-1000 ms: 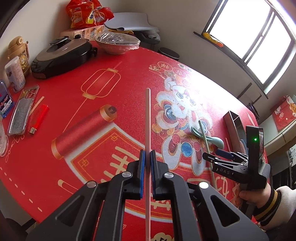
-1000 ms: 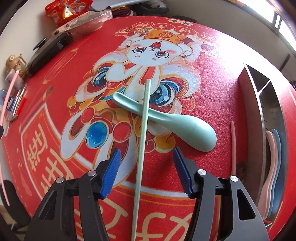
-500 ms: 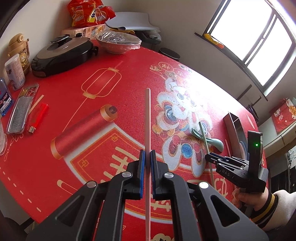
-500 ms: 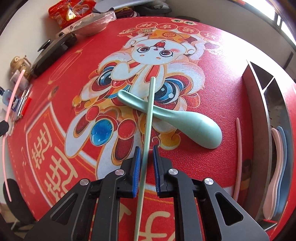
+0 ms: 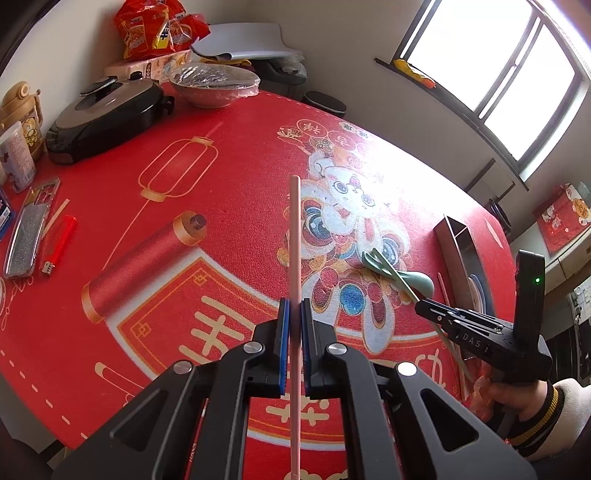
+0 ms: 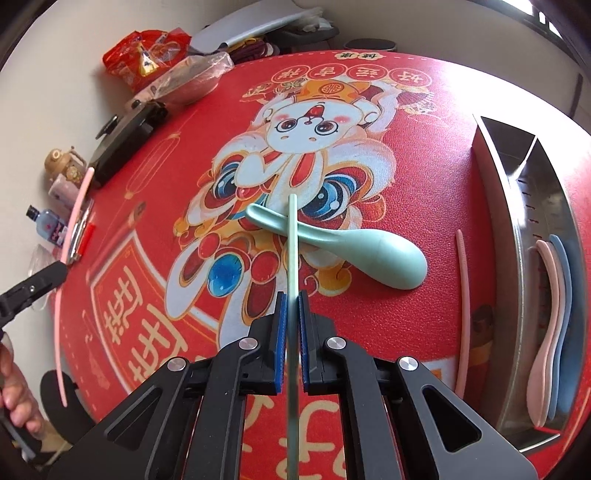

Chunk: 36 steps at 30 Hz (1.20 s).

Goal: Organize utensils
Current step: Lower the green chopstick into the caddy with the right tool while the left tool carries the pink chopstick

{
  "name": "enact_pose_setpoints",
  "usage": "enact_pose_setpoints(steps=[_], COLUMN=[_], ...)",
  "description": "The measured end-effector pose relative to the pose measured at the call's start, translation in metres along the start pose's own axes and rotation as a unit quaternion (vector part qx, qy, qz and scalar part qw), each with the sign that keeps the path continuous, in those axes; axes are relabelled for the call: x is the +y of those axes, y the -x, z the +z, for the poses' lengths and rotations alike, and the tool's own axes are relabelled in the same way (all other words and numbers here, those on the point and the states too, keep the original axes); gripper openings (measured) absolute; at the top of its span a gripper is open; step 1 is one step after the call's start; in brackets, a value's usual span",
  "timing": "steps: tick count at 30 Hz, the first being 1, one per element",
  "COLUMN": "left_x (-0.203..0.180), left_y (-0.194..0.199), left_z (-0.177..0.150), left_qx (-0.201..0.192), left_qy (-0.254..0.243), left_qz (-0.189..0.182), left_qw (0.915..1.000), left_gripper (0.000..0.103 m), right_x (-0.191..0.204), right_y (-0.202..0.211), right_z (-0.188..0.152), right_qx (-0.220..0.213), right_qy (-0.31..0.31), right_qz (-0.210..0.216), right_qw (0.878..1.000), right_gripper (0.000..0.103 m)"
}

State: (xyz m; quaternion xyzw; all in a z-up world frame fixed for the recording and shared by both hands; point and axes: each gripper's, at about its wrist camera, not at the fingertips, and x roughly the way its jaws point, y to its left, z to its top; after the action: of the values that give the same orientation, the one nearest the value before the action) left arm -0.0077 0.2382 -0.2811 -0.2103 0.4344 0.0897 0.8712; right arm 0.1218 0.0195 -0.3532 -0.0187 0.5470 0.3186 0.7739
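Note:
My left gripper [image 5: 294, 310] is shut on a pink chopstick [image 5: 295, 236] and holds it above the red table mat. My right gripper [image 6: 292, 302] is shut on a green chopstick [image 6: 292, 240], lifted over a green spoon [image 6: 369, 254] that lies on the mat. In the left wrist view the right gripper [image 5: 421, 303] shows at right, with the green chopstick [image 5: 391, 273] in it over the spoon [image 5: 419, 282]. A second pink chopstick [image 6: 463, 302] lies beside the metal utensil tray [image 6: 513, 229]. A pink spoon [image 6: 546, 325] and a blue spoon [image 6: 565, 317] lie in the tray.
A black electric pan [image 5: 107, 118], a covered bowl [image 5: 214, 86], snack bags [image 5: 159, 27], cups [image 5: 16, 155], a lighter [image 5: 59, 245] and a clear case [image 5: 27, 230] stand along the far and left edges of the table. A window [image 5: 491, 62] is at the right.
My right gripper closed on the green chopstick and lifted it off the mat. The left gripper kept its hold on the pink chopstick and rose slightly.

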Motion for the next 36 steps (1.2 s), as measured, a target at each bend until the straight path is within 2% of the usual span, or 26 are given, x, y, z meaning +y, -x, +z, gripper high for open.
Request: enact_pose_setpoints(steps=[11,17,20,27,36], left_x=[-0.03,-0.047,-0.056,-0.065,-0.063], left_y=[-0.005,-0.007,-0.008,-0.009,-0.007], left_z=[0.001,0.002,0.003,0.002,-0.004], left_qx=[0.002,0.0,-0.001,0.0,-0.001], left_qy=[-0.02,-0.031,-0.036,-0.037,-0.02], left_qz=[-0.012,-0.022,-0.025,-0.021,-0.006], left_qw=[0.9997,0.9993,0.999,0.9991,0.9998], left_gripper=[0.006,0.006,0.006,0.006,0.006], right_x=[-0.025,-0.066,-0.092,-0.146,-0.165], right_y=[0.055,0.09,0.101,0.093,0.059], right_z=[0.004,0.01,0.013,0.013,0.017], right_qx=[-0.056,-0.096,-0.108,-0.1,-0.063], right_qy=[-0.043,-0.093,-0.113,-0.159,-0.17], right_qz=[0.036,0.024,0.004,-0.035,-0.056], right_qw=[0.997,0.991,0.988,0.982,0.982], right_gripper=[0.006,0.006,0.006,0.006,0.006])
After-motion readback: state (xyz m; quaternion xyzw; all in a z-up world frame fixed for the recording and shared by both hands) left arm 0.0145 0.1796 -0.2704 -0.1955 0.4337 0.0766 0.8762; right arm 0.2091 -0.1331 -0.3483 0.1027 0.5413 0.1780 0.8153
